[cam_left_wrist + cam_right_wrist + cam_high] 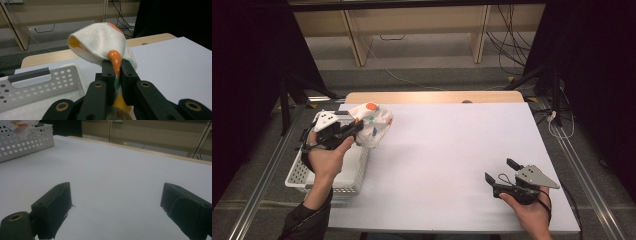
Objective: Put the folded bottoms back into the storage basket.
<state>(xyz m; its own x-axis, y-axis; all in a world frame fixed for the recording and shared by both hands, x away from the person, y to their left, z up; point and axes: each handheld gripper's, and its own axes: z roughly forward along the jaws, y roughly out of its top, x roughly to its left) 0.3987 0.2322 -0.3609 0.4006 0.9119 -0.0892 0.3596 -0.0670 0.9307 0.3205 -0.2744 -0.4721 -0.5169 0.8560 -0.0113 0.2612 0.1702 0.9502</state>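
White tabletop (452, 150), dark curtains either side, shelving behind. Left gripper (354, 126) at roughly 10 o'clock on the table, its jaws pinched tight on a bunched white cloth (373, 124) with orange and green spots; cloth hangs raised above the far right corner of the perforated white basket (302, 175), likely being lifted out toward open table. Right gripper (499, 172) at 4 o'clock, low over bare surface, jaws spread wide and holding nothing, probably waiting to take a cloth edge.
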